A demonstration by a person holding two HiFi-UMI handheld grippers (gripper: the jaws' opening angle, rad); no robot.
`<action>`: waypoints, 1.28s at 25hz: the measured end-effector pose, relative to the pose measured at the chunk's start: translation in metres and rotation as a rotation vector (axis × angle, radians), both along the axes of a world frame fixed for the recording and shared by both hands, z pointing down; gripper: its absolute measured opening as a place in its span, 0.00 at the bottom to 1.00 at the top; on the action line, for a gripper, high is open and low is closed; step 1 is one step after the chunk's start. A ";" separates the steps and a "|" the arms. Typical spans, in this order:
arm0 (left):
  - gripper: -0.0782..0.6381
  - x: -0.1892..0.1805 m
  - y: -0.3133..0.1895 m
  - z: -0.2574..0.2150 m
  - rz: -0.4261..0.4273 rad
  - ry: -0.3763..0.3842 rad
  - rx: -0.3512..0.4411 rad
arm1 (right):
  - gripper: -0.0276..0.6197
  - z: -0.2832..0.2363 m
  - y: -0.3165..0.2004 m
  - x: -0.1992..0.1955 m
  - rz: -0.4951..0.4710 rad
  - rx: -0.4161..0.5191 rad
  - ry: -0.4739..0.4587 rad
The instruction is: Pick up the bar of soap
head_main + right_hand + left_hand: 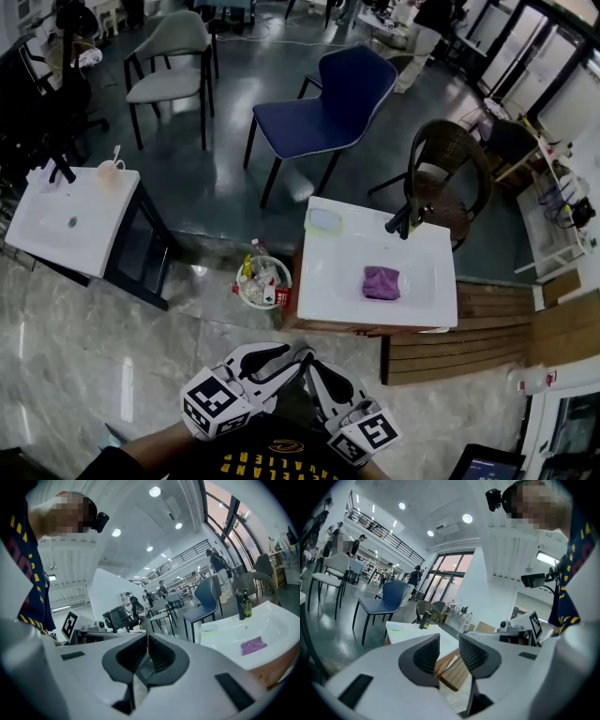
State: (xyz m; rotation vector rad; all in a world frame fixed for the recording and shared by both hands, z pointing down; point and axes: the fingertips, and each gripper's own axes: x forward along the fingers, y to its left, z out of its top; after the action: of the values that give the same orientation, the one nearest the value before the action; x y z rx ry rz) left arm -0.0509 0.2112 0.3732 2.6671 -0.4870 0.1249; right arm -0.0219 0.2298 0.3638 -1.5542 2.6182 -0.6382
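Though far from left gripper (286,357), soap (323,221) on sink (433,302).

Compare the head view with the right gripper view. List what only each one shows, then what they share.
Only the head view shows the floor bin of bottles, a second white sink at far left, and the wooden steps.

Only the right gripper view shows the right gripper along its own jaws, which are shut with nothing between them. It also shows the ceiling lights and an upper railing.

Both show the near white sink, the purple cloth in its basin, the bar of soap on its back corner, and the blue chair.
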 end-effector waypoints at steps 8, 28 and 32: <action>0.30 0.007 -0.052 0.000 -0.066 -0.033 0.004 | 0.07 0.004 -0.059 0.009 -0.072 0.007 -0.041; 0.30 0.114 -0.189 0.002 -0.208 -0.109 0.030 | 0.07 0.019 -0.212 0.138 -0.157 -0.030 -0.051; 0.30 0.120 -0.203 0.007 -0.254 -0.131 0.008 | 0.07 0.035 -0.231 0.155 -0.166 -0.081 -0.083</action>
State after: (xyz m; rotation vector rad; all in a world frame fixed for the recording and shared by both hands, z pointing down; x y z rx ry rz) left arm 0.0689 0.0083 0.3798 2.5887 -0.8643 0.2230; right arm 0.1333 -0.0014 0.3990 -1.3064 2.7100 -0.8100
